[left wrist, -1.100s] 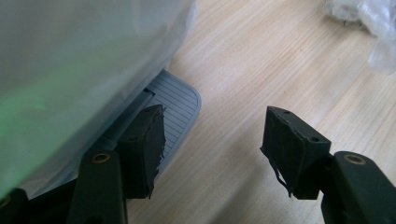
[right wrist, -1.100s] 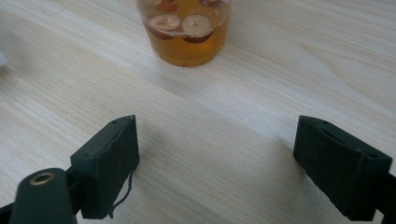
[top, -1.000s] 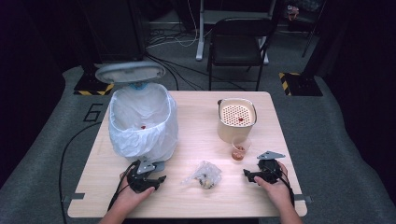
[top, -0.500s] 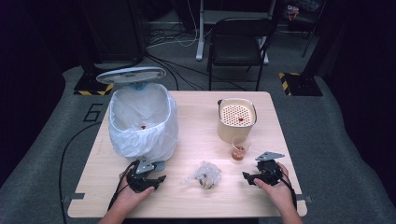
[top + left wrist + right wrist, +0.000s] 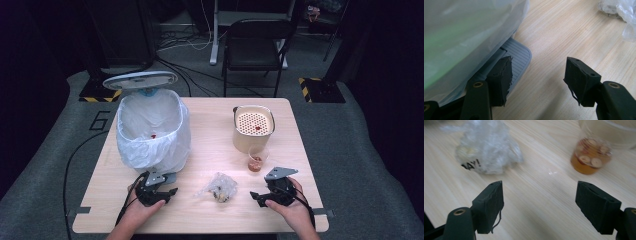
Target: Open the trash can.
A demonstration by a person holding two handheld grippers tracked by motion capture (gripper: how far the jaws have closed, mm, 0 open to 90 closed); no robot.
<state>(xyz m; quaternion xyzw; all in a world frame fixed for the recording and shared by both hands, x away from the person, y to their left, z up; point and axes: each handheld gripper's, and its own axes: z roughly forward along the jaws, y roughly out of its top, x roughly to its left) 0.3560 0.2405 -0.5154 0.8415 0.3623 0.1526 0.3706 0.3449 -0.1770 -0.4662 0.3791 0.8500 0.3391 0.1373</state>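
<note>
A crumpled clear plastic bag [image 5: 218,186] lies on the wooden table near its front edge, between my two grippers; in the right gripper view the bag [image 5: 487,150] is ahead to the left. A small clear cup [image 5: 255,161] of amber liquid with fruit slices stands beside a cream pot; the cup [image 5: 591,155] is ahead to the right. My left gripper [image 5: 169,192] rests open by the bin's grey pedal [image 5: 515,56], holding nothing; its jaws [image 5: 539,75] are wide apart. My right gripper [image 5: 256,197] is open too, jaws [image 5: 540,205] spread over bare wood.
A pedal bin [image 5: 152,130] lined with a white bag stands at the left with its lid [image 5: 140,79] raised. A cream pot [image 5: 253,127] with a perforated top sits at the right. A black chair [image 5: 252,47] stands behind the table.
The right gripper has shifted slightly toward the left and front. Everything else stays put.
</note>
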